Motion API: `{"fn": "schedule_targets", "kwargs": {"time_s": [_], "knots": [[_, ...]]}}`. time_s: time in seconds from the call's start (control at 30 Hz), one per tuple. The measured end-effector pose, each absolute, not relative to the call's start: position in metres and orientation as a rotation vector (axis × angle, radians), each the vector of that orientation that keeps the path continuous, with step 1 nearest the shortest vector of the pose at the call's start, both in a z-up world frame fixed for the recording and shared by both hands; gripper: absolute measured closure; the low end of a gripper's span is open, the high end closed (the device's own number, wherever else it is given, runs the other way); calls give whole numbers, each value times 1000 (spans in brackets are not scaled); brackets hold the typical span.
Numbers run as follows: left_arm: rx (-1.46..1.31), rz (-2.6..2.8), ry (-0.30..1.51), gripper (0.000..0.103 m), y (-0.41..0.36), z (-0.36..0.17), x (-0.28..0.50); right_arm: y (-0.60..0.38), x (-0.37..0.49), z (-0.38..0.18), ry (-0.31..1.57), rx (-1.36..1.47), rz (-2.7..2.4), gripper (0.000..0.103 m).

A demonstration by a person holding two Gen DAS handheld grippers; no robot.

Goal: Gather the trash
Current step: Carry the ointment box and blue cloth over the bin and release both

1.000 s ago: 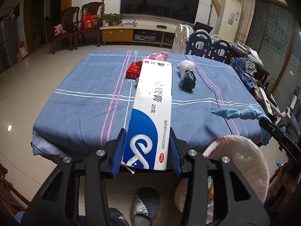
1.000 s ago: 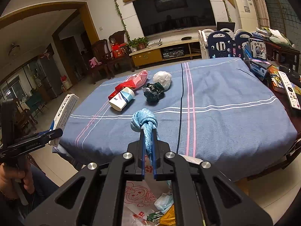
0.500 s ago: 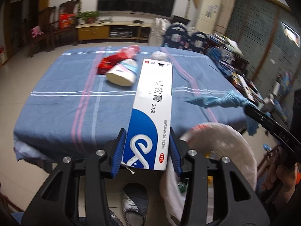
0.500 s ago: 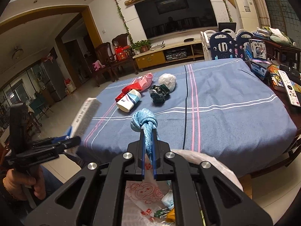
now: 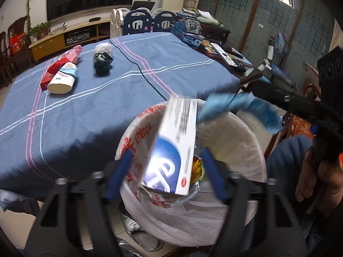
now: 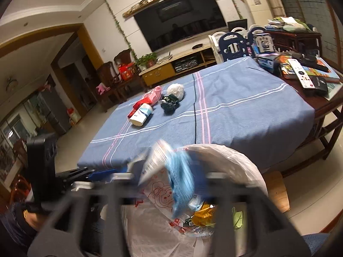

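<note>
My left gripper [image 5: 167,175] is open over the lined trash bin [image 5: 253,141]. The blue and white ointment box [image 5: 173,150] hangs loose between its spread fingers, tilted, over the bin mouth. My right gripper [image 6: 169,177] is open and blurred above the same bin [image 6: 231,156]. The blue cloth [image 6: 181,180] is free of its fingers and drops toward the trash inside; it also shows in the left wrist view [image 5: 235,107]. The box shows next to it in the right wrist view [image 6: 154,160].
On the blue tablecloth [image 5: 85,111] lie a white paper cup [image 5: 63,79], a red packet [image 5: 53,70], a pink bag [image 5: 74,53], a dark green wrapper [image 5: 101,63] and a white wad [image 5: 104,47]. A cluttered side table [image 6: 304,72] stands to the right.
Both grippers moved from facing the table to over the bin and opened. The box and the blue cloth left the fingers and are falling into the bin.
</note>
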State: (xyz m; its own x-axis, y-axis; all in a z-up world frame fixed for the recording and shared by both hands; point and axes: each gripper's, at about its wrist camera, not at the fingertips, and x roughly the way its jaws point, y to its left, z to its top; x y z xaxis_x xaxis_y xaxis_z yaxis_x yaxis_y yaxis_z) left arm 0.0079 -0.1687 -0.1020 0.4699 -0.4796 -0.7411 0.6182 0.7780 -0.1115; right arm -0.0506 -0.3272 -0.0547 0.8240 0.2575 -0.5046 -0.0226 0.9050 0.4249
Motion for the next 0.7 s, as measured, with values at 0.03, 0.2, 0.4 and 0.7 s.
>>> {"fn": "schedule_targets", "kwargs": {"time_s": [0.03, 0.2, 0.4, 0.7], "knots": [[197, -654, 818, 13, -167, -98, 6, -328, -51, -55, 576, 421, 141, 33], [195, -583, 778, 8, -156, -88, 13, -331, -49, -59, 576, 424, 134, 32], [123, -414, 782, 6, -133, -84, 30, -325, -45, -58, 572, 389, 146, 32], [33, -223, 835, 5, -99, -88, 53, -313, -20, -62, 559, 308, 142, 32]]}}
